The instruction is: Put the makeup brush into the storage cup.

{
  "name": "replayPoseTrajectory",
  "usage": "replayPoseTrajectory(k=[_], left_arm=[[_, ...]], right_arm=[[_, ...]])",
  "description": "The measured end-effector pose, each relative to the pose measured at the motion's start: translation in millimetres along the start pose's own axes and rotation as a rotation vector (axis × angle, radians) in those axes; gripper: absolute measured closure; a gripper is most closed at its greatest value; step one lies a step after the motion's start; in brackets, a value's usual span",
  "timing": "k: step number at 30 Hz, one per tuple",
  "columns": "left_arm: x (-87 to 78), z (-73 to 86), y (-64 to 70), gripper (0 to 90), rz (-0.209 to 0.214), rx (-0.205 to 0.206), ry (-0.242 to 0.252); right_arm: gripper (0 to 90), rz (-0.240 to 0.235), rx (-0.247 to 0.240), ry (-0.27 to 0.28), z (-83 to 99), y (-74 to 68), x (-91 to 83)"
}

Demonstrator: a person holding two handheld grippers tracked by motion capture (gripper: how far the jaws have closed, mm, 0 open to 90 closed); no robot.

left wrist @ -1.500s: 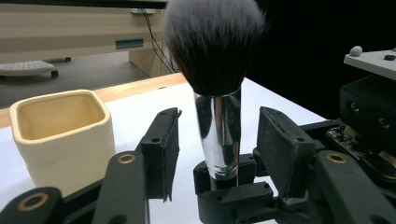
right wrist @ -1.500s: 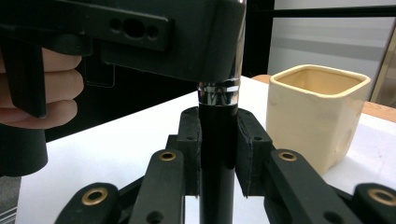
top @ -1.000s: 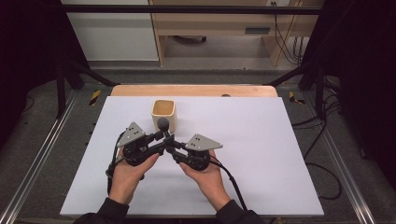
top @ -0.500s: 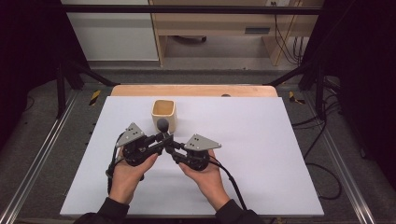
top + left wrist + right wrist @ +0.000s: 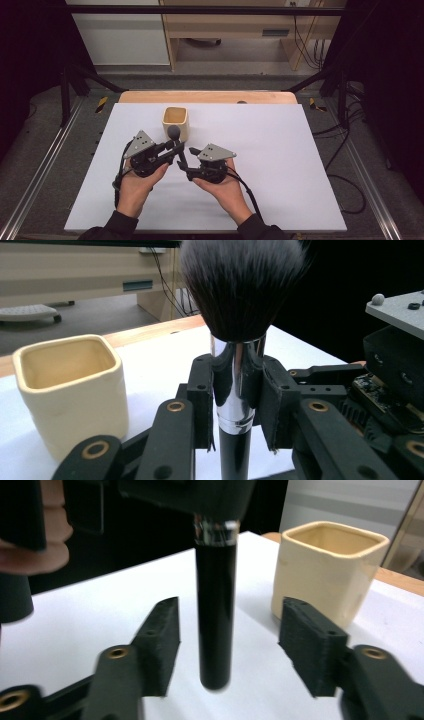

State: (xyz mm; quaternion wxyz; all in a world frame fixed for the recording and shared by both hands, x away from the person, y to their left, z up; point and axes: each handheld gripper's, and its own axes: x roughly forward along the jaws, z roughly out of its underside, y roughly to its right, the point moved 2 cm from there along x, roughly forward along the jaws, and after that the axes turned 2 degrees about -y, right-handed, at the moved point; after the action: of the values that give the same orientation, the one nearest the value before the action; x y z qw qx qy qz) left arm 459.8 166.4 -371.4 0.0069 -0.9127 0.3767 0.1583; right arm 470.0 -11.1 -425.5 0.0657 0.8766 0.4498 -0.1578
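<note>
A makeup brush (image 5: 240, 315) with dark bristles, a chrome collar and a black handle (image 5: 215, 615) stands upright above the white table. My left gripper (image 5: 235, 390) (image 5: 175, 145) is shut on the chrome collar. My right gripper (image 5: 227, 650) (image 5: 182, 162) is open, its jaws on either side of the handle's lower end without touching it. A cream square cup (image 5: 175, 122) (image 5: 70, 390) (image 5: 327, 570) sits empty just behind the brush.
The white table top (image 5: 280, 150) reaches to a wooden strip (image 5: 210, 97) at the back. Metal rails (image 5: 37, 170) run along both sides. Wooden furniture and cables (image 5: 300, 40) stand beyond the table.
Both grippers and the brush have shifted very slightly; the hold on the brush is unchanged.
</note>
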Motion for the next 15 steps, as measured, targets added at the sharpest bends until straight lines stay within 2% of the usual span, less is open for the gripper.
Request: replayPoseTrajectory(k=[6,9,15], left_arm=[[-1.1,-0.5,-1.4,70.1,-0.021,0.016,0.0],[-0.8,0.0,-3.2,70.2,-0.027,0.018,0.004],[-0.3,0.6,-4.6,70.2,-0.036,0.025,0.006]], right_arm=[[23.2,0.018,-0.005,-0.043,1.0,5.2,-9.3],[18.7,0.027,-0.015,-0.056,1.8,9.0,-15.7],[12.1,0.046,-0.008,-0.076,8.7,20.7,-28.8]])
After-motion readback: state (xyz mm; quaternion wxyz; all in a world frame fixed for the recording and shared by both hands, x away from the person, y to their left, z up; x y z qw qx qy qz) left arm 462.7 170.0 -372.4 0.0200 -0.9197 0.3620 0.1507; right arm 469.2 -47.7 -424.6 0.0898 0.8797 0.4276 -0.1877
